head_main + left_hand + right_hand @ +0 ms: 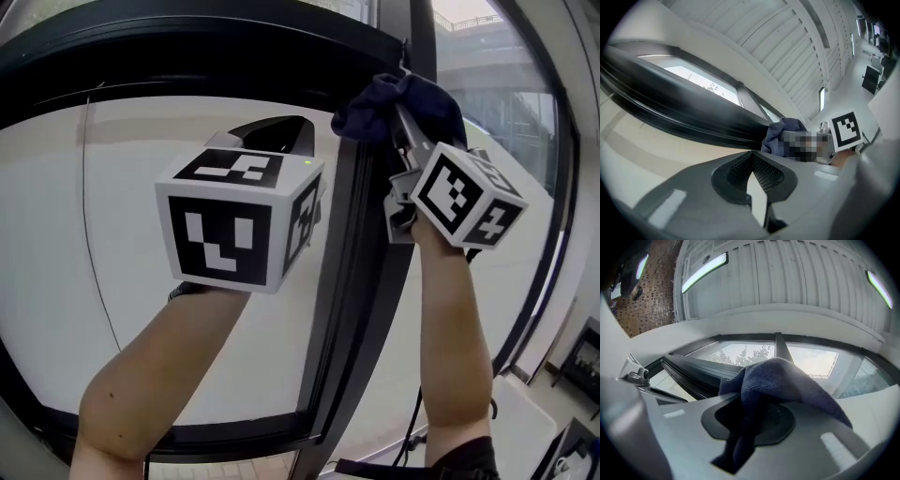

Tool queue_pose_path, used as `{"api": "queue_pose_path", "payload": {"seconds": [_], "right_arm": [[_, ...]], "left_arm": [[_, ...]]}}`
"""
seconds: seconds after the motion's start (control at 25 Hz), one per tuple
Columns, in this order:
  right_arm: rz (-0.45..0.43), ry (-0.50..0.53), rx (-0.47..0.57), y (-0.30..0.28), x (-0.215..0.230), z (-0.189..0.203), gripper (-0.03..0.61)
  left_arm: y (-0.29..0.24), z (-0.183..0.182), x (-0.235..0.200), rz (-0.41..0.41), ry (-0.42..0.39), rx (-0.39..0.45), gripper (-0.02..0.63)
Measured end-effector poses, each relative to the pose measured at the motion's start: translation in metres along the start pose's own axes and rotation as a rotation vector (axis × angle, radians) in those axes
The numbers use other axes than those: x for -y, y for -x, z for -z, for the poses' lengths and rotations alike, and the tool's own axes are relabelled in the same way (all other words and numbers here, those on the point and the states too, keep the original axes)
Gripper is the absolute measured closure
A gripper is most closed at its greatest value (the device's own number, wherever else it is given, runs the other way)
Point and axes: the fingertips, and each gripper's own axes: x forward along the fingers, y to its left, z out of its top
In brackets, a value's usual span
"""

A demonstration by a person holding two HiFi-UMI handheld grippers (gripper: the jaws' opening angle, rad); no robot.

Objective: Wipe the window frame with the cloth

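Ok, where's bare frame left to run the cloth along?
The post is bare from under the cloth down to the bottom rail, with white pane on its left. The top is crowded: cloth and right gripper sit there, left gripper close beside.

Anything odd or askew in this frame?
Nothing stands out. The dark blue cloth is clamped in the right gripper, up at the black window frame. The left gripper is shut and empty, to the left of the frame. No damage or spills are visible.
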Motion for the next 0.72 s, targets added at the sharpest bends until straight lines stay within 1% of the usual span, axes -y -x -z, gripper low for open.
{"api": "queue_pose_path", "payload": {"seconds": [0.08,0.16,0.24,0.4,0.72], "right_arm": [[-0.006,0.015,0.011,0.001,-0.002,-0.003,0.513],[-0.009,0.034,0.013,0.001,-0.005,-0.006,0.513],[-0.014,0.036,0.010,0.003,-0.007,-0.005,0.514],[-0.010,0.038,0.002,0.009,-0.011,0.007,0.512],[-0.016,0.019,-0.012,0.030,-0.018,0.034,0.512]], "left_arm": [[0.008,-0.002,0.003,-0.012,-0.036,0.017,0.620],[0.013,-0.001,0.004,-0.015,-0.039,0.018,0.620],[0.015,0.009,0.002,-0.025,-0.017,-0.001,0.620],[0.021,0.042,0.000,-0.030,0.039,-0.059,0.620],[0.037,0.089,0.011,-0.026,0.098,-0.122,0.620]]}}
